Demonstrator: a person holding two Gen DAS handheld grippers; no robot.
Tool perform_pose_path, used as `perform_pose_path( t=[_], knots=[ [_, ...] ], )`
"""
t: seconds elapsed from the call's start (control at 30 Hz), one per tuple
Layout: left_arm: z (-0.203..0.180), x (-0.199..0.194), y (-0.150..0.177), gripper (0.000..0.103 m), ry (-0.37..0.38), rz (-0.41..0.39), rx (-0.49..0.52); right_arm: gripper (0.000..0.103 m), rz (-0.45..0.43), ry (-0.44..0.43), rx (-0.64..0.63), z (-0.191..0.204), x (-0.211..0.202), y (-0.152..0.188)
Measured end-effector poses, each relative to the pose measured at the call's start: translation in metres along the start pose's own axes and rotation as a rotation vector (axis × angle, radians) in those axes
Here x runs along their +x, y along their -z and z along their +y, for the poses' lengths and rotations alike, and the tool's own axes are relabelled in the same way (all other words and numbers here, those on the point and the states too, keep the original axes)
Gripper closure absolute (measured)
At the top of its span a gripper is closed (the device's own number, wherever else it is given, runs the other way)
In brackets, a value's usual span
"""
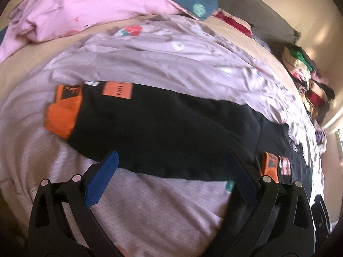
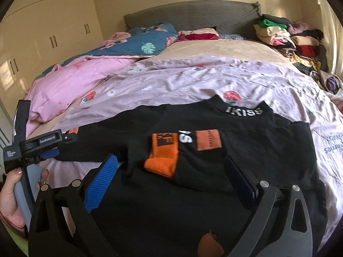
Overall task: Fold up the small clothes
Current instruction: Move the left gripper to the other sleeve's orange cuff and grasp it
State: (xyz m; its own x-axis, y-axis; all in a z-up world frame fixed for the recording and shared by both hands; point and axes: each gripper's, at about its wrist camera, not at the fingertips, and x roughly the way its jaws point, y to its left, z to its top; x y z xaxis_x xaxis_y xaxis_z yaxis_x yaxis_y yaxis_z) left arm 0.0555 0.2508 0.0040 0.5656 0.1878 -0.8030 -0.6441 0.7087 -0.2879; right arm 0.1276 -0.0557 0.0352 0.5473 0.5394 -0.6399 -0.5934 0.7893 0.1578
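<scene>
A small black top point(image 2: 246, 141) with orange cuffs and an "IKISS" collar lies on the lilac bedspread point(image 2: 193, 79). One sleeve is folded across its chest, orange cuff point(image 2: 161, 160) on top. In the left wrist view the other black sleeve point(image 1: 160, 128) lies stretched out, orange cuff point(image 1: 63, 113) at its left end. My left gripper point(image 1: 171, 167) is open and empty, just at the sleeve's near edge; it also shows in the right wrist view point(image 2: 51, 147), held in a hand. My right gripper point(image 2: 171, 169) is open and empty above the top's lower part.
A pink quilt point(image 2: 70, 79) and a blue leaf-print quilt point(image 2: 137, 45) are bunched at the far left of the bed. A heap of clothes point(image 2: 287, 36) sits at the far right by the grey headboard point(image 2: 193, 15). Cream wardrobes point(image 2: 42, 32) stand left.
</scene>
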Motion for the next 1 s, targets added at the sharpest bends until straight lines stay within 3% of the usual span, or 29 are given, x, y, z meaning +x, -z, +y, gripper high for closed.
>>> perform_pose_path(
  t=[0.27,0.63,0.9,1.0],
  knots=[
    [0.031,0.0,-0.009,0.01,-0.084,-0.017,-0.099,0.005,0.006,-0.051,-0.057,0.034,0.01,-0.008],
    [0.073,0.015,-0.016,0.01,-0.115,0.014,-0.235,0.005,0.041,-0.115,-0.137,0.08,0.033,-0.008],
    [0.1,0.024,-0.02,0.01,-0.03,-0.02,-0.334,0.005,0.046,-0.123,-0.099,0.072,0.034,0.002],
    [0.101,0.021,-0.023,0.03,-0.004,-0.056,-0.338,0.005,0.036,-0.116,-0.078,0.065,0.03,0.004]
  ],
)
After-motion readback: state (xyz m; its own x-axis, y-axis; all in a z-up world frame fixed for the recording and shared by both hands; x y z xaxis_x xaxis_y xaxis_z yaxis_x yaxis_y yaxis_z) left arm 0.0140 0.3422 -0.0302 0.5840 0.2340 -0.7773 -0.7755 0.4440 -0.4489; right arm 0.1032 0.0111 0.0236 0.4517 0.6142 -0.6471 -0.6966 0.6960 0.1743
